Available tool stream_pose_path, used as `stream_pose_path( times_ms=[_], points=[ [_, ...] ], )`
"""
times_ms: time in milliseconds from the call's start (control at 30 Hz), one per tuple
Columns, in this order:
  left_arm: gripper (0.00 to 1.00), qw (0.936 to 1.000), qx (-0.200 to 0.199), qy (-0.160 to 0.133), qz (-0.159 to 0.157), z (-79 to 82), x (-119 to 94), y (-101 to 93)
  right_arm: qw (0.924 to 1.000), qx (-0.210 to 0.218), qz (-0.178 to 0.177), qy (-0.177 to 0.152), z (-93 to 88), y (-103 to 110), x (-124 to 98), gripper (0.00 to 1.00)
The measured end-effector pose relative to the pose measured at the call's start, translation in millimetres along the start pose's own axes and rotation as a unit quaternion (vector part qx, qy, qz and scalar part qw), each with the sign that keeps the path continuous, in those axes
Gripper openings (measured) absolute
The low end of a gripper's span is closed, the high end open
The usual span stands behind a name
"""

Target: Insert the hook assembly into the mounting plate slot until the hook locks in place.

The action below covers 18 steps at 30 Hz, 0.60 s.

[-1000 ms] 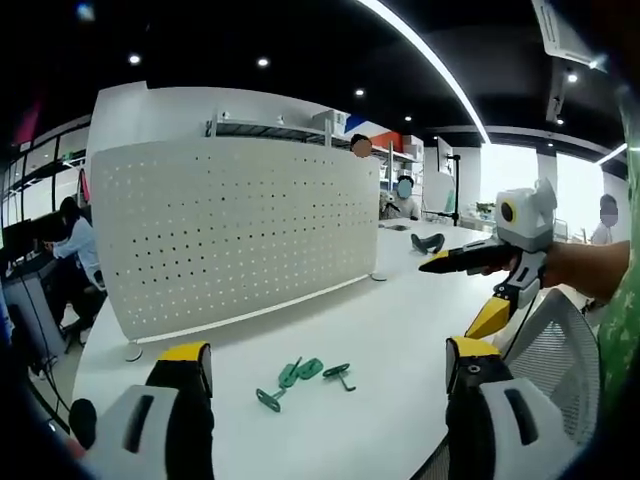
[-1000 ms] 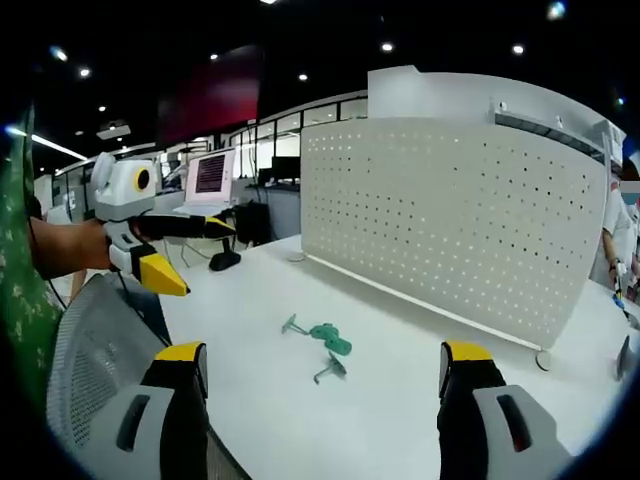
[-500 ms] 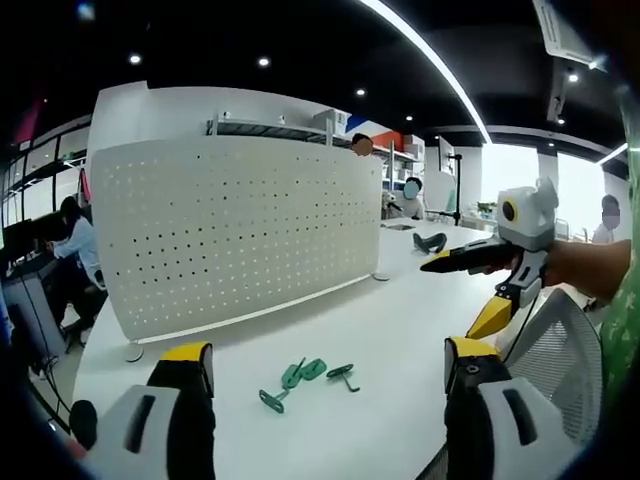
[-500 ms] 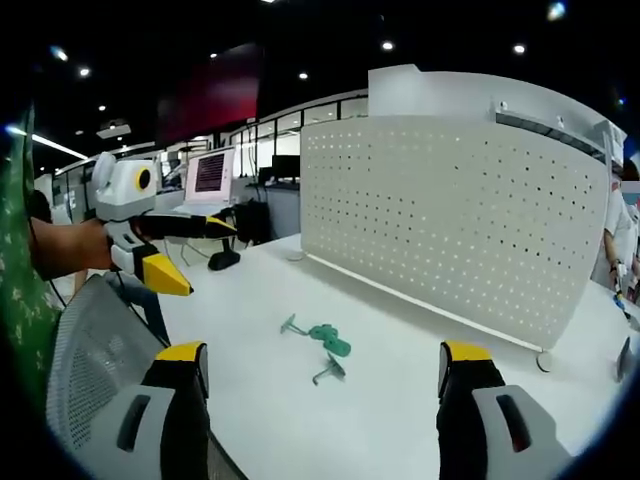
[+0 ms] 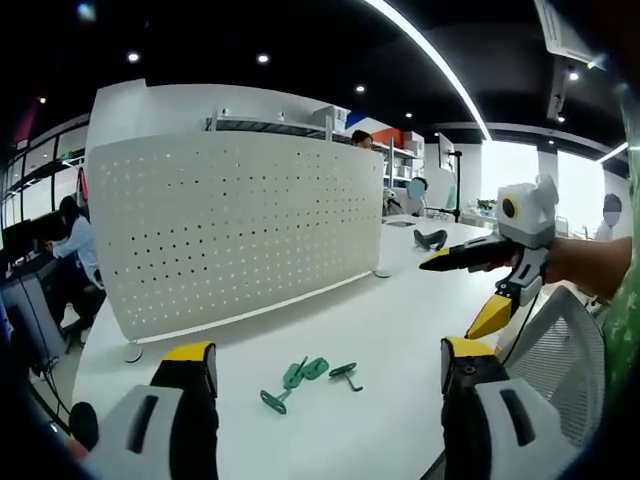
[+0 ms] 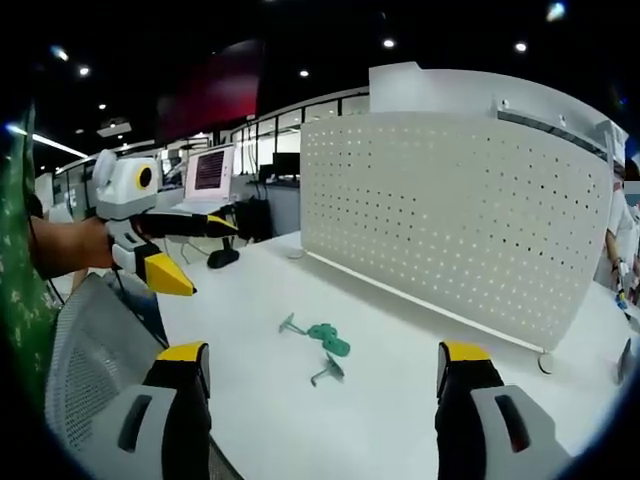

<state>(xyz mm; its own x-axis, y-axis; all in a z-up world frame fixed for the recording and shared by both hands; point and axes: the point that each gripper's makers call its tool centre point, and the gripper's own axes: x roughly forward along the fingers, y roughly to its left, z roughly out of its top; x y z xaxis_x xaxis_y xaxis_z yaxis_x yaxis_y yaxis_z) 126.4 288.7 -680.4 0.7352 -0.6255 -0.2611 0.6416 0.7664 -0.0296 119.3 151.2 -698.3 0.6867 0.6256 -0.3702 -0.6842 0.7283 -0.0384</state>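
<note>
Smooth white table (image 5: 400, 330) bears green plastic hooks (image 5: 300, 378) before perforated pegboard (image 5: 230, 230); both hand-held grippers gape.

Each hand-held gripper had two grey jaws capped in yellow, with a dark slot on each jaw's outer face. The right hand-held gripper (image 5: 478, 290), seen from the left gripper view, had a white body, one black jaw and one yellow-tipped; the left hand-held gripper (image 6: 195, 255) looked alike. The person wore a green patterned sleeve (image 5: 622, 330).
</note>
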Motion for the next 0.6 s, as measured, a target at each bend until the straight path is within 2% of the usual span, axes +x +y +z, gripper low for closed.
stream_pose_path(
  times_ms=[600],
  points=[
    [0.94,1.0,0.001,0.006,-0.002,-3.1,0.8,-2.8,0.9999,-0.004,0.008,0.006,-0.9,0.2,3.9,0.94]
  ],
)
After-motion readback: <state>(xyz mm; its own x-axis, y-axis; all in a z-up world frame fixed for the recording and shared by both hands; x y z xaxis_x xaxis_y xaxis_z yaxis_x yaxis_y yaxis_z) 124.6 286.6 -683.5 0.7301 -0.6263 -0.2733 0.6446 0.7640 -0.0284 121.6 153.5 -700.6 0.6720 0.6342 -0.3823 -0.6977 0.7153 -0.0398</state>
